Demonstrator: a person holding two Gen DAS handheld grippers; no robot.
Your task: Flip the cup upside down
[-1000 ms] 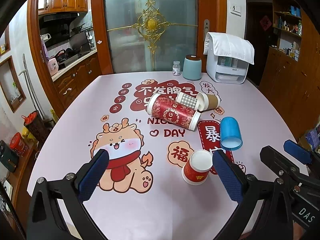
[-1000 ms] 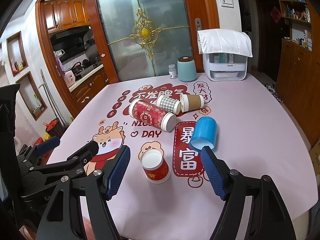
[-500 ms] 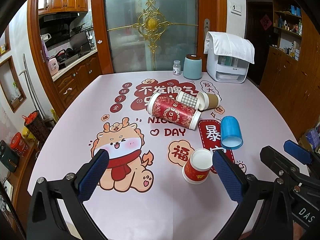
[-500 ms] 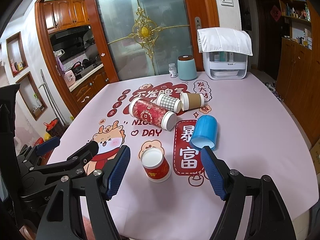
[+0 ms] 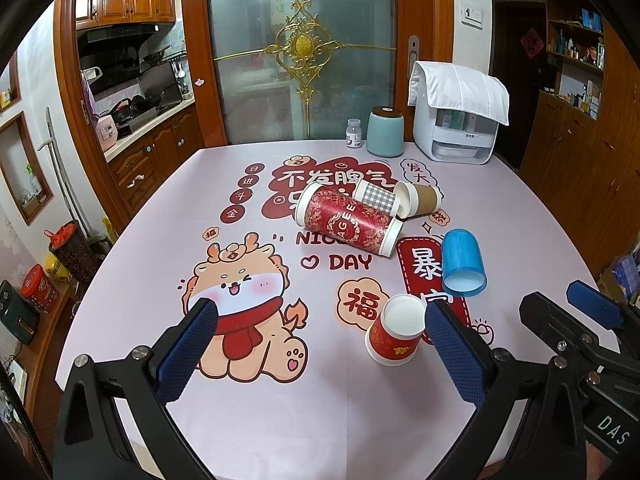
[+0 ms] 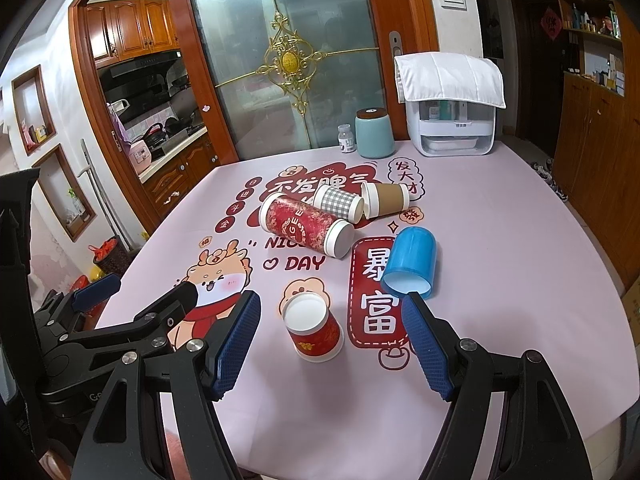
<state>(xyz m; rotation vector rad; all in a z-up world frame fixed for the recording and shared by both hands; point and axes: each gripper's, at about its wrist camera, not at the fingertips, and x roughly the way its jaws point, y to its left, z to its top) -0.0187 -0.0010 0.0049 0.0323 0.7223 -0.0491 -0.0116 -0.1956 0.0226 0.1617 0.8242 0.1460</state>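
A small red paper cup (image 5: 394, 334) (image 6: 314, 328) stands upside down on the pink printed tablecloth, white base up. A blue plastic cup (image 5: 462, 266) (image 6: 412, 264) lies on its side behind it. A tall red patterned cup (image 5: 348, 220) (image 6: 306, 226), a grey checked cup (image 5: 376, 196) (image 6: 338, 202) and a brown cup (image 5: 420, 200) (image 6: 386, 198) lie on their sides farther back. My left gripper (image 5: 320, 344) is open and empty, left of the red paper cup. My right gripper (image 6: 332, 340) is open and empty, with the red paper cup just beyond its fingers.
A teal canister (image 5: 385, 132) (image 6: 374, 133), a small white bottle (image 5: 355, 133) and a white appliance under a cloth (image 5: 458, 118) (image 6: 450, 110) stand at the table's far edge. A glass door is behind. Wooden cabinets line the right side.
Both views have shifted very slightly; the cups lie as before and both grippers stay open.
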